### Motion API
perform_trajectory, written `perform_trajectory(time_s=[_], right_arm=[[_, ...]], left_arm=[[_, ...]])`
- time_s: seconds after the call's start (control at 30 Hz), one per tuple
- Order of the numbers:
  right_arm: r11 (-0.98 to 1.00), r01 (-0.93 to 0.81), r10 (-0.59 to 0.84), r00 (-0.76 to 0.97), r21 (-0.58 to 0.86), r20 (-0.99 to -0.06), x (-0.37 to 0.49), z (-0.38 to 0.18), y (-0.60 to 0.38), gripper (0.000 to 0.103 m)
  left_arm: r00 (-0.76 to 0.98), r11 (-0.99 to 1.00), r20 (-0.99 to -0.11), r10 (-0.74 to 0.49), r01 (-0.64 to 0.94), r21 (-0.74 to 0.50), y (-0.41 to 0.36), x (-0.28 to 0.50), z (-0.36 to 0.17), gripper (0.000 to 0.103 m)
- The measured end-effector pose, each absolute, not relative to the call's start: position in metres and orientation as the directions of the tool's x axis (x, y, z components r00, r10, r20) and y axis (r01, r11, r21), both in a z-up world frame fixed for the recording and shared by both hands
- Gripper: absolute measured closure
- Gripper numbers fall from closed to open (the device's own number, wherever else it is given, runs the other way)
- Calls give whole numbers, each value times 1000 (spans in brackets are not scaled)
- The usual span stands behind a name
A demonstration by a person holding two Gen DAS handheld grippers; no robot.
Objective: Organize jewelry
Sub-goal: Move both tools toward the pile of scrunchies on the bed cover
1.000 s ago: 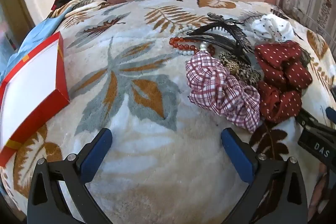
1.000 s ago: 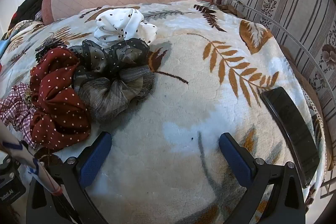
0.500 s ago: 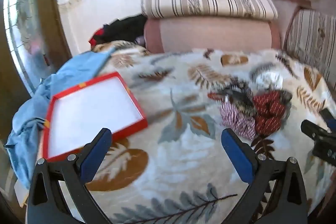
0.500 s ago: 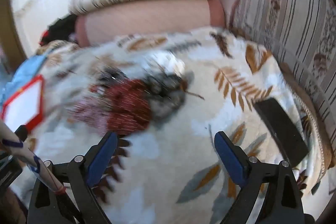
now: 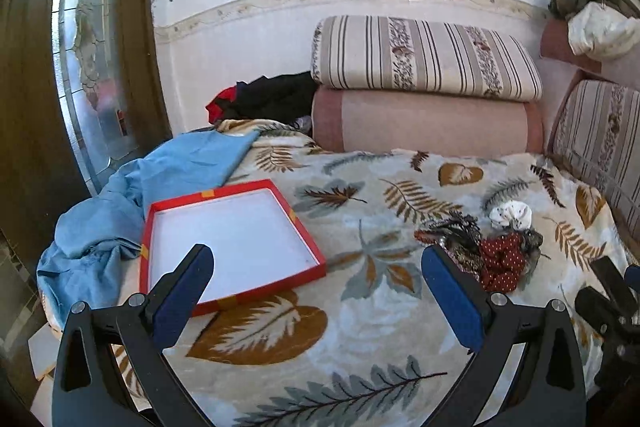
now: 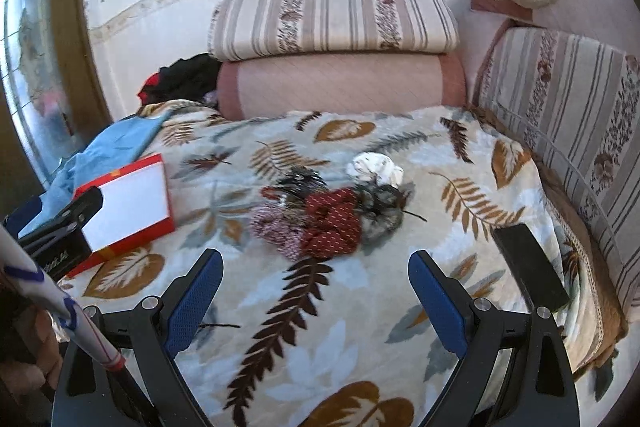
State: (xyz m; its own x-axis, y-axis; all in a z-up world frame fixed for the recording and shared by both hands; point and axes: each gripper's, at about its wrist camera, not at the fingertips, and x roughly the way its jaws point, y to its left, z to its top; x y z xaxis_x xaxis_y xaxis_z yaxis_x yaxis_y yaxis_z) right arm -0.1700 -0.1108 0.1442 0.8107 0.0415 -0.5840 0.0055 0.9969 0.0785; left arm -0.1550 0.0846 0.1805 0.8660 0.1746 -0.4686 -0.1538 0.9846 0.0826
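Scrunchies and hair clips lay in 1 pile [image 6: 320, 215] on the leaf-print blanket [image 6: 360, 327], the heap's long axis running left to right across the bed. Plaid scrunchie [image 6: 276, 231] sat at the left end, red dotted one [image 6: 332, 223] in the middle, grey one [image 6: 380, 211] at right, white one [image 6: 374, 167] just behind. Dark clips [image 5: 456, 231] and red beads [image 6: 269, 193] lay at the pile's back-left. Red box [image 5: 228, 247], open and white inside, lay flat well left of the pile, 1 corner pointing toward it, blue cloth [image 5: 132, 195] touching its far side. Bare blanket stretched between box and pile and in front of both. Phone [image 6: 528, 263] lay near the right edge. Left gripper [image 5: 316, 299] and right gripper [image 6: 314, 299] both hung above the near blanket, jaws spread wide, holding nothing.
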Motion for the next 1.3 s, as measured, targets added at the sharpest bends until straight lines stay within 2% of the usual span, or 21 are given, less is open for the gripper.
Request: perform_trajectory(time_s=[0.57, 1.3], right_arm=[[994, -33, 85, 833, 104, -546, -190, 165, -100, 7], [981, 19, 93, 826, 192, -555, -198, 148, -138, 7]], left_arm=[[878, 984, -444, 179, -157, 87, 89, -181, 200, 0], [856, 988, -496, 144, -96, 121, 61, -184, 190, 0]])
